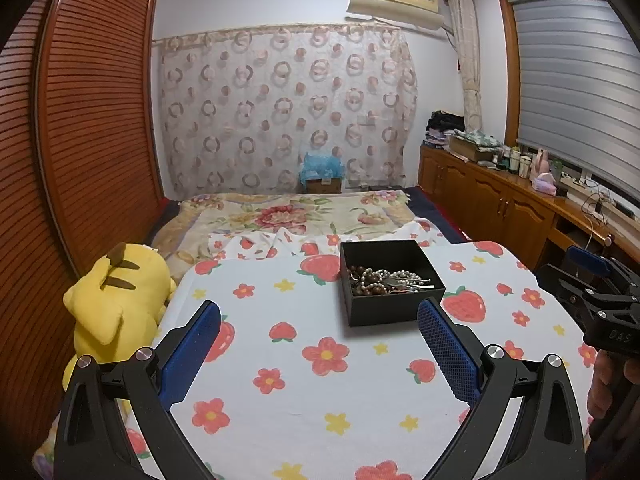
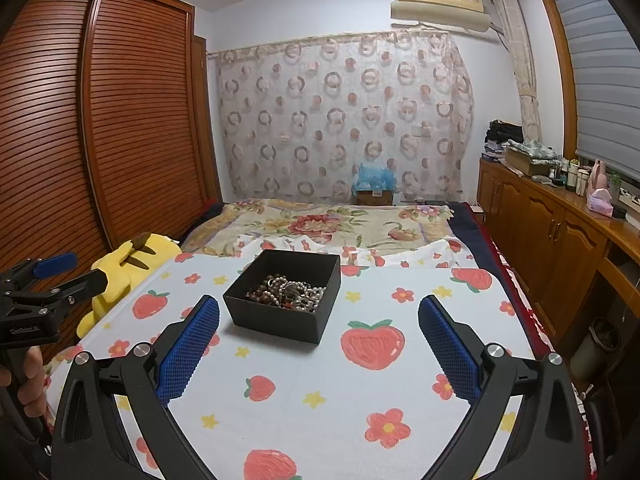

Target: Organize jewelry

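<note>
A black box (image 1: 390,282) is sitting on a white cloth (image 1: 304,376) printed with strawberries and flowers, which is covering the near end of a bed (image 1: 280,212). Inside the box a tangle of jewelry (image 1: 384,280) is lying: brown beads on the left, pale pearl-like beads on the right, and some thin metal pieces whose kind is hard to tell from the left wrist view.

The left gripper (image 1: 319,354) is hovering low over the cloth with its blue-padded fingers spread wide and nothing between them; the box is lying just ahead of it, near the right finger (image 1: 448,354). The right gripper (image 2: 319,354) is likewise hanging released and empty over the cloth, with the box ahead and close to its left finger (image 2: 190,354). Each gripper is also showing at the edge of the other's view, with part of a hand (image 2: 28,380) wrapping its handle.

A yellow plush toy (image 1: 116,304) is lying at the left edge of the bed, beside a slatted wooden wardrobe (image 1: 88,120). Beyond the cloth a floral blanket (image 2: 340,226) is spreading toward a curtain with ring patterns (image 2: 344,116). A wooden cabinet (image 2: 540,216) is running along the right wall, carrying bottles and folded clothes, and an air conditioner (image 2: 440,0) is hanging above.
</note>
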